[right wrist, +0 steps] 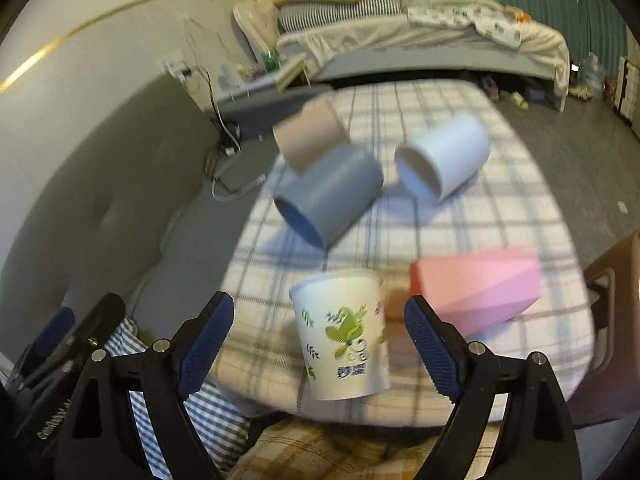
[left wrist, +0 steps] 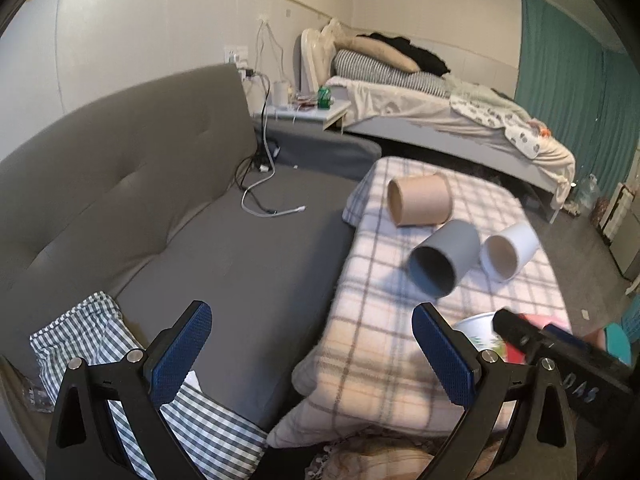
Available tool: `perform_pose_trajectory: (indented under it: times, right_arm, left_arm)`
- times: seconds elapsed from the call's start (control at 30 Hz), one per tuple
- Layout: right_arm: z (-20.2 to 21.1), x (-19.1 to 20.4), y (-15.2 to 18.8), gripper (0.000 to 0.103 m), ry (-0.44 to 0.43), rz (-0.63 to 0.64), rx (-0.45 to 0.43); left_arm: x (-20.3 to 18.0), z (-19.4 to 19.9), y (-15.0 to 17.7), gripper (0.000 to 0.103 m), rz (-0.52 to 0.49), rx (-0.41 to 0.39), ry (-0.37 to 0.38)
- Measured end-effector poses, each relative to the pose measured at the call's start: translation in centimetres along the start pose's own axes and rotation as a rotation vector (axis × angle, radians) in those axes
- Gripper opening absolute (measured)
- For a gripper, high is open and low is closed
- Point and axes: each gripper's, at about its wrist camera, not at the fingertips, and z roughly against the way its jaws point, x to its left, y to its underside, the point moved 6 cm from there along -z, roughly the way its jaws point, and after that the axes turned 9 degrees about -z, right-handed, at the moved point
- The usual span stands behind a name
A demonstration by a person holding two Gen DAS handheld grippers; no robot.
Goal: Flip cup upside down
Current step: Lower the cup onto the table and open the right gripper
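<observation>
My target, the printed paper cup [right wrist: 342, 334], stands on the plaid blanket [right wrist: 460, 216] with its narrow end up and its wide rim down, so it already reads as inverted. It sits between the fingers of my right hand-held gripper [right wrist: 320, 344], which are spread wide; neither blue pad [right wrist: 430, 350] touches the cup wall. Just to the cup's right lies a pink box [right wrist: 480, 288], close to the right finger. Farther back on the blanket three more cups lie on their sides: a grey cup [right wrist: 332, 196] nearest, a white cup [right wrist: 444, 158] to its right, and a tan cup [right wrist: 310, 138] behind the grey one, seeming to touch it.

My left hand-held gripper [left wrist: 312, 350] hangs spread wide too, holding nothing, over the edge where the blanket meets the grey sofa [left wrist: 160, 184]. A checked cloth [left wrist: 100, 340] lies under its left finger. A white cable [left wrist: 264, 204] trails across the sofa seat, and an unmade bed [left wrist: 440, 116] stands behind.
</observation>
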Motion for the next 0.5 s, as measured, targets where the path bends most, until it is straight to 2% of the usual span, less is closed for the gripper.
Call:
perform_pose_trajectory:
  times: [0.13,0.3,0.4,0.5]
  right_arm:
    - [3.4,-0.9,-1.3,0.090,0.044,0.051,-0.089]
    - [6.7,-5.3,-1.7,0.090,0.157,0.117,-0.172]
    - [7.5,-7.9,-1.3,0.090,0.206,0.126,-0.185]
    - [6.9,-10.4,-0.5,0.090,0.218,0.090,-0.156]
  left_arm:
    - [-1.8,1.2,0.2,0.103,-0.014,-0.002,0.032]
    - [-5.6,0.8,1.4,0.103,-0.037,0.038,0.103]
    - [-8.1,0.0,2.5,0.103,-0.071,0.076,0.127]
    - [-10.5,-1.1,3.6,0.103,-0.118,0.121,0.146]
